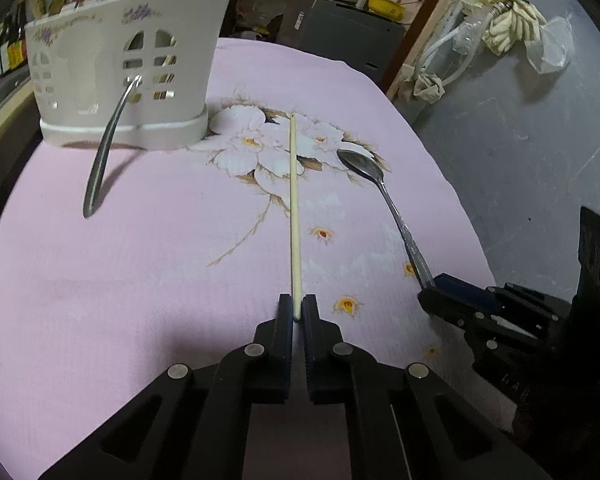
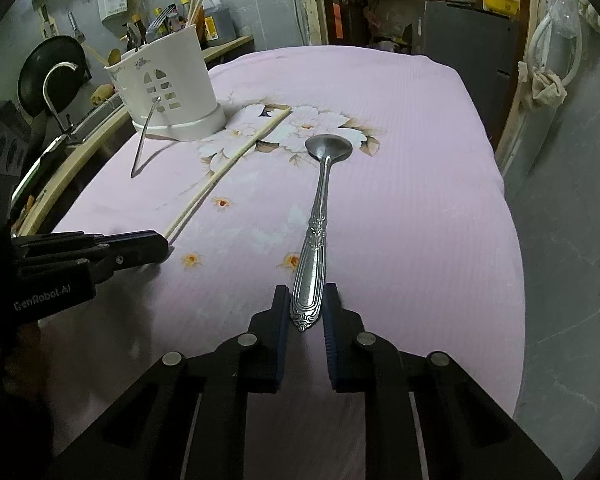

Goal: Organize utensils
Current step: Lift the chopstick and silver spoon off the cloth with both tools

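My left claw clamps the pale wooden chopstick; my right claw grips the ornate silver spoon near the pink floral table's front edge.

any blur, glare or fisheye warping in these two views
Left wrist view: sharp mid-frame, table edge bowed, dark vignette corners, utensil holder slightly soft, hard shadow beneath the leaning utensil handle. Right wrist view: crisp spoon with mild glare on its bowl, doorframe curved by the lens.
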Motion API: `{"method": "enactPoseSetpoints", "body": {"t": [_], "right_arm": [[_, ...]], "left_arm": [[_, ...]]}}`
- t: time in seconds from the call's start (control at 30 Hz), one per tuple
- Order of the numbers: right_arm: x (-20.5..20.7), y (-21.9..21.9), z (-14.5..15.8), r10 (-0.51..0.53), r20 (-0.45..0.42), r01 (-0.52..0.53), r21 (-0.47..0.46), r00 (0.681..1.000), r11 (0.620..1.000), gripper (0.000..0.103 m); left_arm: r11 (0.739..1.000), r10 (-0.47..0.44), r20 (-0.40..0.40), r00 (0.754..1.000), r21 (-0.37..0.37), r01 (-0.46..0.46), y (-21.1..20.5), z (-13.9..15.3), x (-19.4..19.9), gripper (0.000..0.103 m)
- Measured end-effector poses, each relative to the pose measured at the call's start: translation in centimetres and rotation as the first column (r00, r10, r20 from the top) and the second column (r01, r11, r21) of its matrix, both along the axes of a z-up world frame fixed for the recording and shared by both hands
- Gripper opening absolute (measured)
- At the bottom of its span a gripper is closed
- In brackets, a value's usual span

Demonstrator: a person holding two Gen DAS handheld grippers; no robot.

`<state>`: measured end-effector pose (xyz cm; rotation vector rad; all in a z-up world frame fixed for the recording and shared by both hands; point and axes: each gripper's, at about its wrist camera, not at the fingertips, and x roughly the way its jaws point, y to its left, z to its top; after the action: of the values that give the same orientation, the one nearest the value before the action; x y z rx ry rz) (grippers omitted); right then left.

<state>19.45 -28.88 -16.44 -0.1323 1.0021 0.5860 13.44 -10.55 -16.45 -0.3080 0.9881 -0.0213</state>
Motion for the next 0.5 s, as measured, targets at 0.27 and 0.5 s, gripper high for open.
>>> {"method": "enactPoseSetpoints", "body": {"t": [0.27, 0.5], "right_arm": [[0.3, -0.9, 1.8, -0.018, 0.039, 0.016, 0.044, 0.999, 0.999, 0.014], [0.9, -1.6, 5.0, -0.024, 0.111, 0.014, 0.088, 0.994, 0.996, 0.014]], "left_arm": [[0.993, -0.018, 0.094, 0.995, 0.116, 0.007, -0.5, 2.9, -0.3, 0.005], [0.982, -0.019, 0.231, 0.973, 0.19, -0.026, -0.1, 6.9, 0.3, 0.005]]}}
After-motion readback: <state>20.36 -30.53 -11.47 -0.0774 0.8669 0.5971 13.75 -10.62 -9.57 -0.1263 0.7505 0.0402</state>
